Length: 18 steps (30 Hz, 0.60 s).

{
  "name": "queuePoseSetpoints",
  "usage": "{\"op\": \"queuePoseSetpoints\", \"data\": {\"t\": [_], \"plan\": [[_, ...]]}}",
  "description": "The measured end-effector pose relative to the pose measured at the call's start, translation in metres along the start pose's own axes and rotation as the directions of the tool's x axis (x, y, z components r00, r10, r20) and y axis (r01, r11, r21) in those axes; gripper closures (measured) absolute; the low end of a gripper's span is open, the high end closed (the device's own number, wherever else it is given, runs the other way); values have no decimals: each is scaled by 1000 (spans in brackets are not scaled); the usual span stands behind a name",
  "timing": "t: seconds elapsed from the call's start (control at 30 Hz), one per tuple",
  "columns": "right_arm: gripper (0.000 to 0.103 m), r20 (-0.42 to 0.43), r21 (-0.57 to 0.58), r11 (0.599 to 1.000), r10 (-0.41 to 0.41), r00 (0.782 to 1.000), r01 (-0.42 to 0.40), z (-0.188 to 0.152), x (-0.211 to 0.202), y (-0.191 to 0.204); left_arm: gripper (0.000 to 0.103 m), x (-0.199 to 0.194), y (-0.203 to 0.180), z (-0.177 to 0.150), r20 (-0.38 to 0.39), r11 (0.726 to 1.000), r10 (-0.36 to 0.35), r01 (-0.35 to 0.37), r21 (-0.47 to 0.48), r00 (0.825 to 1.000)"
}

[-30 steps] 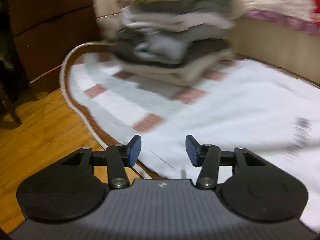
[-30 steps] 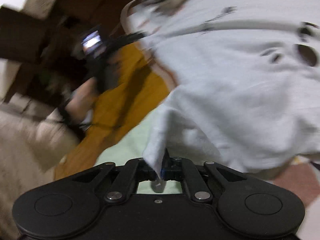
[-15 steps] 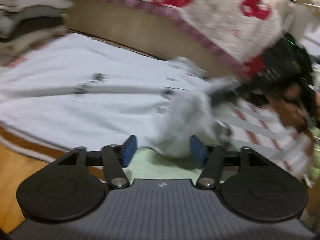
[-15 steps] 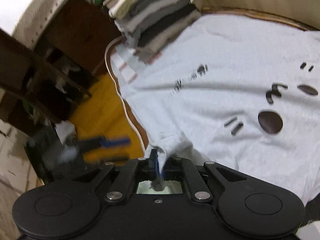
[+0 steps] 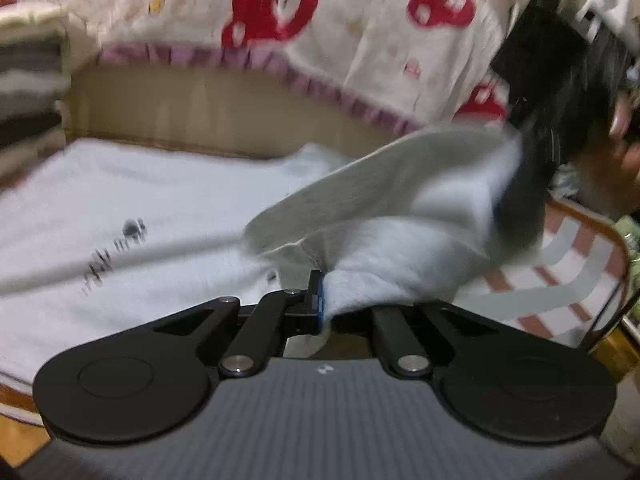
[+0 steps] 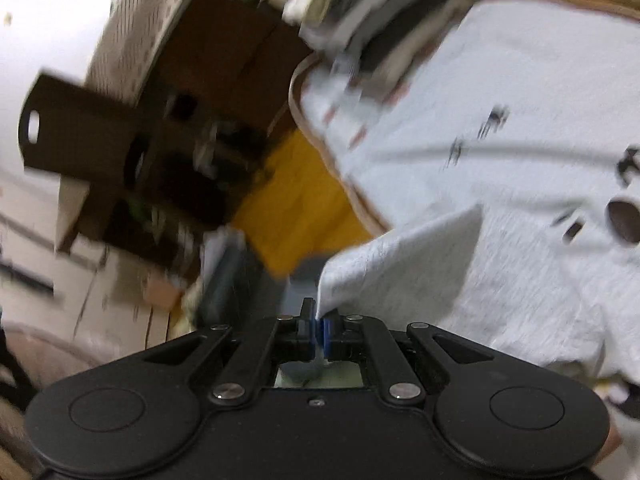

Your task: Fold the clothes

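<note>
A white t-shirt (image 5: 132,200) with dark print lies spread on a rug. My left gripper (image 5: 322,304) is shut on a lifted fold of the t-shirt's near edge, and cloth drapes over its right finger. My right gripper (image 6: 319,330) is shut on the t-shirt (image 6: 500,184) at a corner of its hem, which rises off the rug as a grey-white flap. In the left wrist view that same flap stretches up to the right, toward the blurred right gripper and the person's hand.
A stack of folded clothes (image 5: 28,92) stands at the rug's far left and appears as the stack (image 6: 360,20) in the right wrist view. A bed with a red-patterned blanket (image 5: 300,20) runs behind. The striped rug (image 5: 560,272) borders wooden floor (image 6: 296,208) and dark furniture (image 6: 180,120).
My left gripper swung right from the stack to the shirt's near edge and closed on it. My right gripper lifted its held corner higher.
</note>
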State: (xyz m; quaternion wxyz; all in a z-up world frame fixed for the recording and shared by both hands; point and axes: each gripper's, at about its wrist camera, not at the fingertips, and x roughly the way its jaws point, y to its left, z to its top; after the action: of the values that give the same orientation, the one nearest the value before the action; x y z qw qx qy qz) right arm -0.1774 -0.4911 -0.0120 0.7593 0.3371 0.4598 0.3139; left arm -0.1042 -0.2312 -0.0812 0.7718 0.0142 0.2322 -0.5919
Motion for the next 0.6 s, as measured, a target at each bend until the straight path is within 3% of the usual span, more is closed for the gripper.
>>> {"op": "queuePoseSetpoints", "data": {"t": [0.07, 0.13, 0.17, 0.23, 0.27, 0.3, 0.4, 0.47, 0.53, 0.6], "plan": [[97, -76, -4, 999, 46, 996, -47, -9, 14, 2, 100, -24, 4, -1, 2, 997, -37, 37, 63, 999], [97, -136, -2, 999, 54, 989, -55, -19, 28, 0, 99, -36, 0, -11, -89, 987, -54, 67, 148, 995], [95, -162, -4, 999, 33, 986, -34, -23, 33, -3, 95, -33, -2, -22, -170, 980, -38, 69, 184, 985], [92, -201, -21, 999, -46, 978, 43, -32, 37, -13, 95, -24, -3, -44, -320, 970, 17, 62, 234, 947], [90, -212, -38, 994, -104, 972, 98, -35, 36, -19, 95, -21, -3, -54, -374, 968, 42, 55, 244, 927], [85, -223, -55, 987, -161, 961, 153, -38, 35, -25, 93, -22, -3, -60, -394, 971, 44, 54, 234, 918], [70, -220, -84, 946, -325, 920, 314, -45, 25, -43, 79, -34, 2, -67, -390, 987, 6, 58, 152, 921], [70, -212, -120, 909, -416, 884, 399, -49, 20, -47, 73, -43, 11, -63, -352, 997, -34, 54, 46, 936], [70, -212, -186, 886, -458, 863, 425, -53, 23, -42, 70, -50, 25, -62, -295, 996, -60, 39, -77, 954], [70, -210, -246, 880, -458, 864, 407, -56, 30, -32, 67, -56, 35, -60, -236, 980, -85, 38, -198, 968]]}}
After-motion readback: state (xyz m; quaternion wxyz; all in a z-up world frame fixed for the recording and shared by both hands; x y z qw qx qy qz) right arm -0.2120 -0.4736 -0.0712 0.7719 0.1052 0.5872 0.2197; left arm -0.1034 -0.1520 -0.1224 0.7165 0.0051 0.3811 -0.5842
